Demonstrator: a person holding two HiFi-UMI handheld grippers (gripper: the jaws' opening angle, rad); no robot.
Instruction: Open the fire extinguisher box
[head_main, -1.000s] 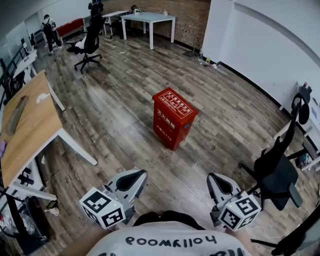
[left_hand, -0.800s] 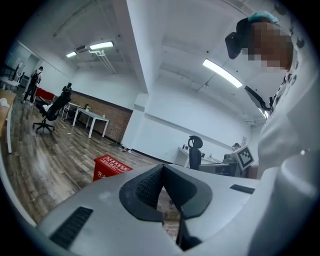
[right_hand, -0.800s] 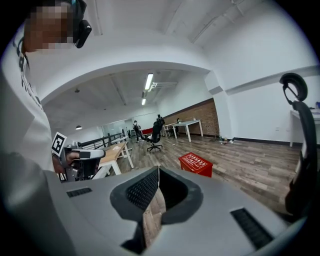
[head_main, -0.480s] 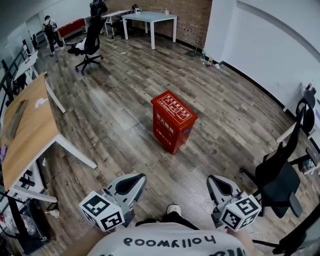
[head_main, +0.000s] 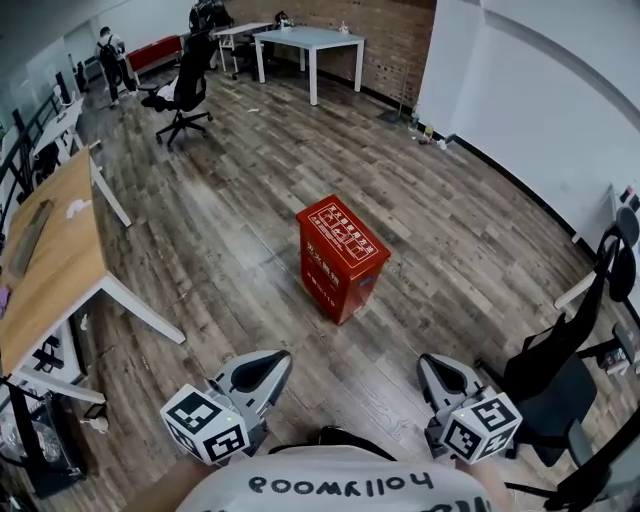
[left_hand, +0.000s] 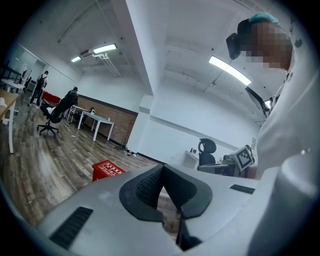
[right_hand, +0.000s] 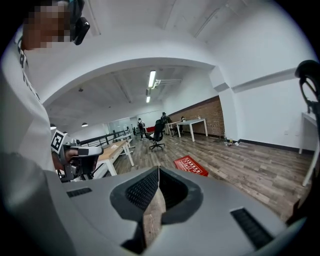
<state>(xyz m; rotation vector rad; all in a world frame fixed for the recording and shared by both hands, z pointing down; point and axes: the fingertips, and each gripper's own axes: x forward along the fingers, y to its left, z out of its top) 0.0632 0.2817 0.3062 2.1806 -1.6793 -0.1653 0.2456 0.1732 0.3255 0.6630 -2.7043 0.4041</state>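
A red fire extinguisher box (head_main: 341, 257) stands on the wooden floor, lid closed, white print on its top and front. It also shows small in the left gripper view as the box (left_hand: 107, 170) and in the right gripper view as the box (right_hand: 191, 165). My left gripper (head_main: 273, 358) is held low at the bottom left of the head view, well short of the box, jaws shut with nothing between them. My right gripper (head_main: 428, 362) hangs at the bottom right, likewise shut and empty, also apart from the box.
A wooden desk (head_main: 45, 270) runs along the left. A black office chair (head_main: 549, 375) stands at the right near the right gripper. Further back are a white table (head_main: 312, 41), another chair (head_main: 188, 88) and a person (head_main: 108, 55). A white wall (head_main: 530, 90) closes the right side.
The view has drifted forward: the red box sits slightly lower and further left in the head view, and the right chair has shifted. Both grippers stay shut in the same places.
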